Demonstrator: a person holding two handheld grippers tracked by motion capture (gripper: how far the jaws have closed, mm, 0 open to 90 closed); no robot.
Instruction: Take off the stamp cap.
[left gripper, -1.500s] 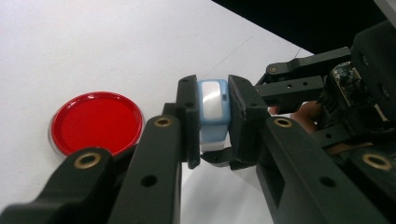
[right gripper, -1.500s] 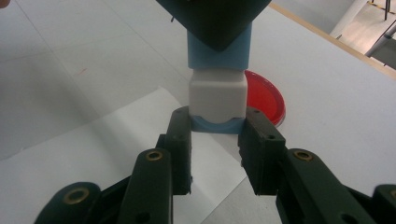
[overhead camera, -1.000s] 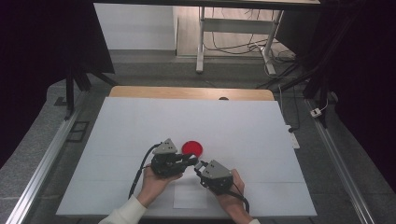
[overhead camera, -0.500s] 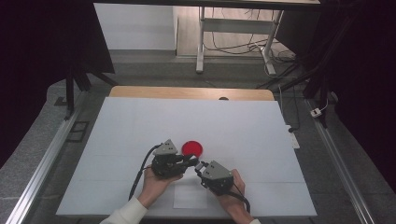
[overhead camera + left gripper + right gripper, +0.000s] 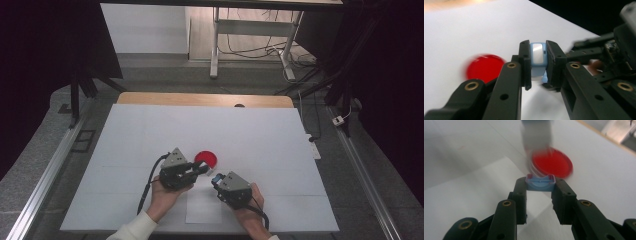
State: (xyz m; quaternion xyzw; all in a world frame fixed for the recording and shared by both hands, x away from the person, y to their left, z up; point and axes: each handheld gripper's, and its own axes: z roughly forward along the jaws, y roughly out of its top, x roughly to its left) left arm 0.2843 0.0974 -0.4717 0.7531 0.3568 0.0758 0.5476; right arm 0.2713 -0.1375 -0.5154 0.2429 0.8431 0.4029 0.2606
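Both claws are in close over the near middle of the white counter, and each has something pinched. The left claw is clamped on a small light-blue piece with a white face, held upright between its jaws just clear of the surface. The right claw grips a shallow light-blue cap by its two ends, hollow side up. From the high view the two claws, left and right, sit nearly tip to tip, with the red disc lying flat on the counter just beyond them.

In the right gripper view a blurred pale shape hangs above the red disc; that is probably the piece in the other claw, but it is too smeared to be sure. In the left gripper view the red disc lies off to the side, untouched.

My read: this is the middle of a two-handed job, either mating the cap to the blue piece or having just split them; I cannot tell which. If they are to be joined, the next move wants the cap's open side lined up squarely with the end of the piece, then a slow, straight push, both grips held firm so neither part twists out.
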